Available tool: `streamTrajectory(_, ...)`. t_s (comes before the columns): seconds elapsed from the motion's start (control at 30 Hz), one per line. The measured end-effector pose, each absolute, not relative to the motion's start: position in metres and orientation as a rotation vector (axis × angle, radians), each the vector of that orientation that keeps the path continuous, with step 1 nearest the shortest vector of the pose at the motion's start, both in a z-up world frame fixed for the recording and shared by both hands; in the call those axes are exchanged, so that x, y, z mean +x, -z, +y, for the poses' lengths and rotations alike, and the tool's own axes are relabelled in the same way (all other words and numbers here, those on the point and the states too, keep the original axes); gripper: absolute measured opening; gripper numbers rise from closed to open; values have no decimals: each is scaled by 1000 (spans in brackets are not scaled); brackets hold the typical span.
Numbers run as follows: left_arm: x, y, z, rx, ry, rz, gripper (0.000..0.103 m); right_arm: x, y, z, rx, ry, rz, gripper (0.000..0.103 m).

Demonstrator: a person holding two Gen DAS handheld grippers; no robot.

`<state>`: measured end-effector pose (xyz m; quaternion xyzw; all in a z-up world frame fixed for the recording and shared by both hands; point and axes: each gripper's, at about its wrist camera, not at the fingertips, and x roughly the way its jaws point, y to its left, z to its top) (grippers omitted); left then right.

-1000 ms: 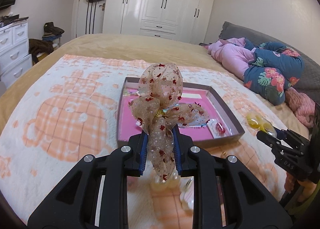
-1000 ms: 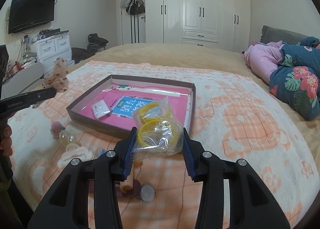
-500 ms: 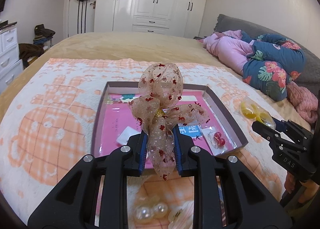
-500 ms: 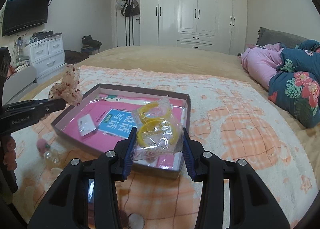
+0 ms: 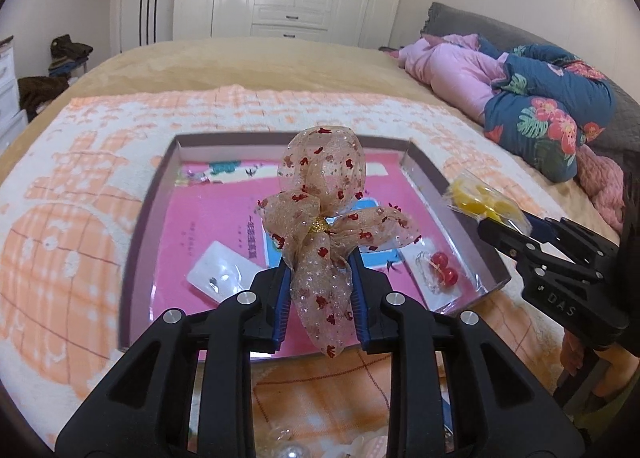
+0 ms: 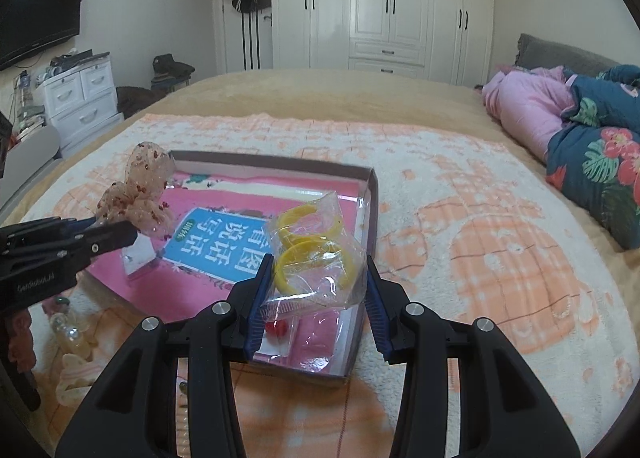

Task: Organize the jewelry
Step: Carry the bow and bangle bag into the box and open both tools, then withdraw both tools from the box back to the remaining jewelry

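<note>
- Holding a bow over the near middle of the box, the left tongs are just starting to part, with the bow's tail between the pads; it looks about to be dropped in.
- Inside the box, a white card lies left of the bow and a packet of red beads lies at the right, so at least two pieces are already stowed, on top of a pink booklet.
- The right tongs stand part open, clamped on a clear bag of yellow rings, above the box's near right corner; this piece is not yet set down.
- Left over on the bed blanket, outside the box at its near left: clear beads and a pale clip, still to be gathered.
</note>
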<state>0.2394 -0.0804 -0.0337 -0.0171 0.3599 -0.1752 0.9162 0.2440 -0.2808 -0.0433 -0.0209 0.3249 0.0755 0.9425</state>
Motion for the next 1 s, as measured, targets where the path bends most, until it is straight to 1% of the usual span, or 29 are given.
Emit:
streamTrajectory(0.3, 247, 51, -83, -39, 376, 807, 22, 259, 64, -275, -41, -150, 718, 41)
streamTrajectory(0.37, 247, 53, -83, -41, 379, 813, 25, 260, 65, -276, -33, -148, 721, 44)
streamTrajectory(0.53, 247, 56, -84, -39, 381, 822, 26, 259, 64, -281, -4, -152, 722, 49)
streamTrajectory(0.63, 246, 54, -86, -33, 380, 820, 32, 253, 61, -283, 3, -155, 710, 53)
streamTrajectory(0.7, 244, 53, -85, -33, 381, 814, 37, 247, 57, -282, -2, -151, 689, 62)
streamTrajectory(0.73, 242, 51, -84, -32, 380, 808, 42, 243, 55, -282, -5, -151, 681, 63)
streamTrajectory(0.77, 241, 50, -84, -30, 379, 805, 44, 238, 53, -282, -8, -151, 671, 64)
streamTrajectory(0.83, 238, 45, -82, -31, 372, 794, 46, 231, 50, -283, -11, -150, 660, 66)
streamTrajectory(1.0, 227, 31, -75, -36, 354, 748, 58, 211, 42, -286, -12, -152, 635, 73)
